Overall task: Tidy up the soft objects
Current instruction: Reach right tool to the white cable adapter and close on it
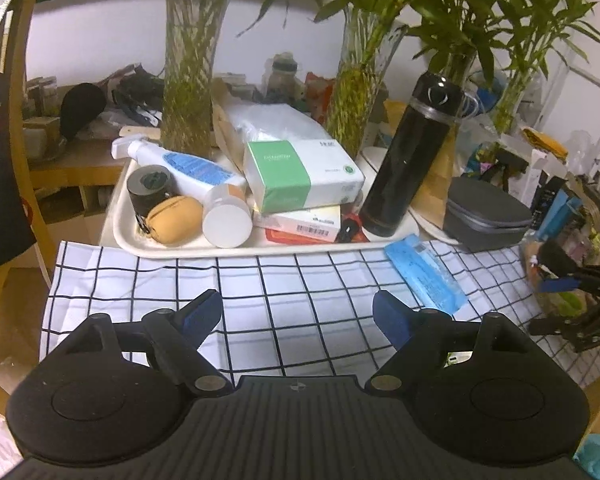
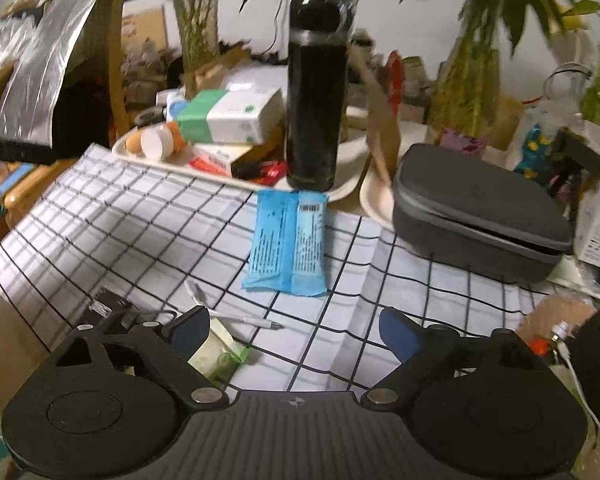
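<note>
Blue pack [image 2: 288, 242], a soft flat packet with black print and a barcode at its far end, lay on the checked cloth [image 2: 140, 224], its far end just short of the tray [image 2: 346, 190] and the black flask [image 2: 316, 92]. Its print was too small to read.

From the left wrist view the pack [image 1: 424, 276] sat ahead and to the right of the left gripper [image 1: 298, 314], near the cloth's [image 1: 260, 280] far edge. That gripper hovered low over the cloth, pointing at the tray [image 1: 128, 236], its blue-padded fingers [image 1: 202, 314] spread wide with nothing between them.

The right gripper [image 2: 294, 332] likewise hung above the cloth, aimed toward the pack, jaws wide apart and empty. Beneath its left finger [image 2: 190, 330] lay a pale green item [image 2: 220, 354] and a thin white stick [image 2: 244, 320]. In the left wrist view the right gripper [image 1: 572, 280] showed at the right edge, blurred.

On the tray a green-and-white box [image 1: 300, 172] sat on a white box with a barcode [image 1: 300, 222]; its faint lettering could not be read. Beside it were a white spray bottle [image 1: 180, 160] with a blue label, a white-lidded jar [image 1: 226, 216], a tan pouch [image 1: 174, 218] and a black roll [image 1: 148, 186]. A grey case [image 2: 476, 216] stood right of the pack.
</note>
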